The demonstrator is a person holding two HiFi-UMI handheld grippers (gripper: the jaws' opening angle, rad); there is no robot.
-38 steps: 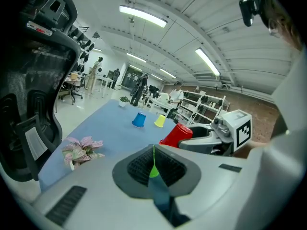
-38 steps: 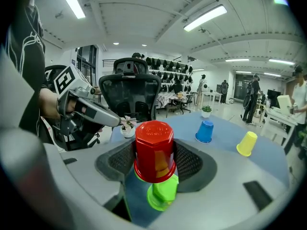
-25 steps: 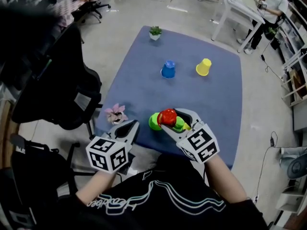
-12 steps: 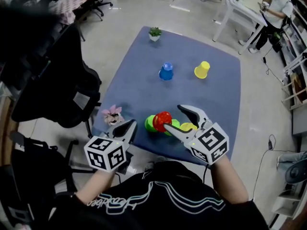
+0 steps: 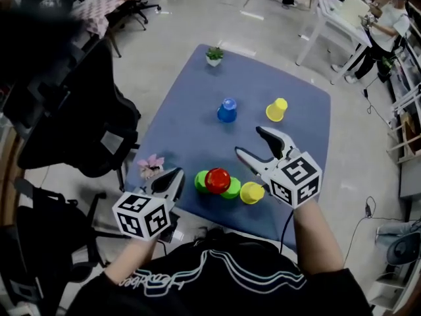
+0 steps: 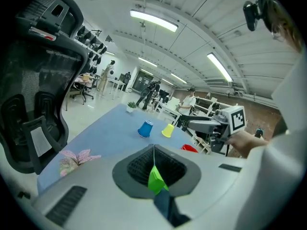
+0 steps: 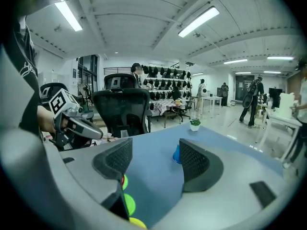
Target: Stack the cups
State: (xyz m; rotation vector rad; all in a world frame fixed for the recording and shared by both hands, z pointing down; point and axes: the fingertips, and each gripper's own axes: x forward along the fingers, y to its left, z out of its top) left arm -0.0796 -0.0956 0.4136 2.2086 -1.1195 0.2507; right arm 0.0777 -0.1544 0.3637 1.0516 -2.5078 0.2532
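Note:
In the head view a red cup (image 5: 218,180) sits at the blue mat's (image 5: 191,137) near edge, in a row with two green cups (image 5: 201,180) and a yellow cup (image 5: 252,192). Farther back stand a blue cup (image 5: 227,110) and a second yellow cup (image 5: 277,109). My right gripper (image 5: 250,143) hovers right of and beyond the row, open and empty; its jaws have just been opening. In the right gripper view the blue cup (image 7: 176,154) shows far off between the open jaws. My left gripper (image 5: 175,176) stays shut and empty left of the row; green shows below its closed pads (image 6: 144,164).
A pink paper flower (image 5: 150,164) lies on the mat's left edge, and a small potted plant (image 5: 214,54) stands at its far corner. Black office chairs (image 5: 85,124) crowd the left side. A white desk (image 5: 342,15) with a person stands at the far right.
The right gripper had the red cup between its jaws, let it go at the near row, then pulled away up and to the right. The left gripper barely shifted.

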